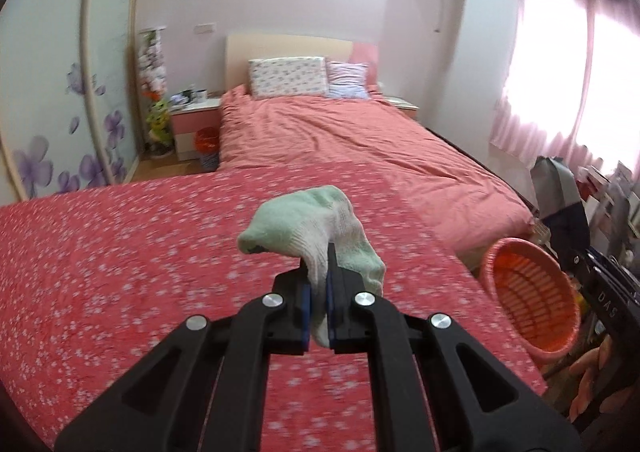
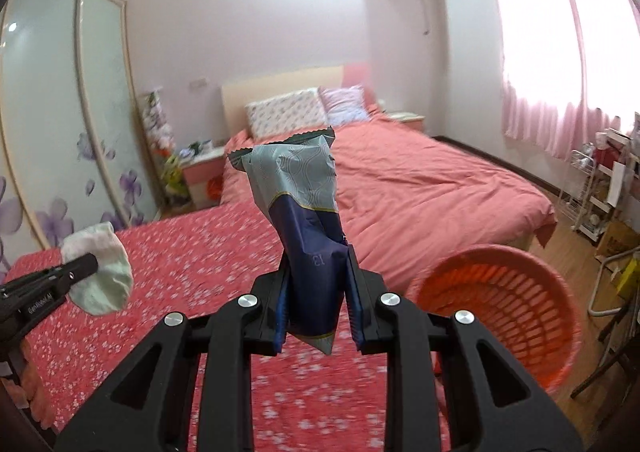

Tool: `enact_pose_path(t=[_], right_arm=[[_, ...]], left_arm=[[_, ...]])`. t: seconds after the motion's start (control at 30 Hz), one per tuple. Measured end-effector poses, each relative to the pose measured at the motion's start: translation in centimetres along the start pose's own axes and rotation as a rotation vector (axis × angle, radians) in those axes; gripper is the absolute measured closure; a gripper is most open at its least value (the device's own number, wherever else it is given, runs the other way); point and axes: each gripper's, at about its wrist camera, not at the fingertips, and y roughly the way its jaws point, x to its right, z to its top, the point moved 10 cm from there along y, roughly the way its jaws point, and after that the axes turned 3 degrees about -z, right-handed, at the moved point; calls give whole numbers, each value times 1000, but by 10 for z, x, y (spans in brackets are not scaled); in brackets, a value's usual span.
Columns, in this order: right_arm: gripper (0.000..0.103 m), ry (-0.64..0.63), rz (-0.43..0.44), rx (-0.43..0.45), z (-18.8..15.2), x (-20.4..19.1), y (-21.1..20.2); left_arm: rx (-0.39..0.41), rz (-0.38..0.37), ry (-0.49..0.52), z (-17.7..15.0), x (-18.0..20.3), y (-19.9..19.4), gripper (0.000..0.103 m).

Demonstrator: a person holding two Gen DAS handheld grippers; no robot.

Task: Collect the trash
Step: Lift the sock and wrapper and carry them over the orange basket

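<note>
My left gripper (image 1: 319, 292) is shut on a pale green and white sock (image 1: 320, 228), held above the red flowered blanket (image 1: 140, 252). In the right wrist view the same sock (image 2: 100, 272) hangs at the far left from the left gripper (image 2: 86, 264). The right gripper (image 2: 318, 292) is shut on a dark blue and grey snack wrapper (image 2: 304, 220), which stands up crumpled between its pads. An orange plastic basket (image 2: 500, 304) stands on the floor to the right, just beyond the blanket's edge; it also shows in the left wrist view as the basket (image 1: 532, 300).
A bed with a salmon cover (image 2: 420, 180) and two pillows lies behind. A pink nightstand (image 1: 192, 124) and a sliding wardrobe (image 1: 60, 92) are on the left. Shelves with clutter (image 2: 608, 188) and pink curtains (image 2: 560, 52) line the right wall.
</note>
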Motion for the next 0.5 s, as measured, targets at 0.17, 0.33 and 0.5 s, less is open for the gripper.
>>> enact_pose_path(t=[0.17,0.33,0.5], right_arm=[[79,30,-55,44,6,37,-15],[79,65,-98,71,9,67,-24],[79,91,-144,79,7,94,-26]], left_arm=[[-1,-63,49,2,51,7,96],[-12,-139,82,1,105,16,96],[-31,-223,112,-8,150,25,96]])
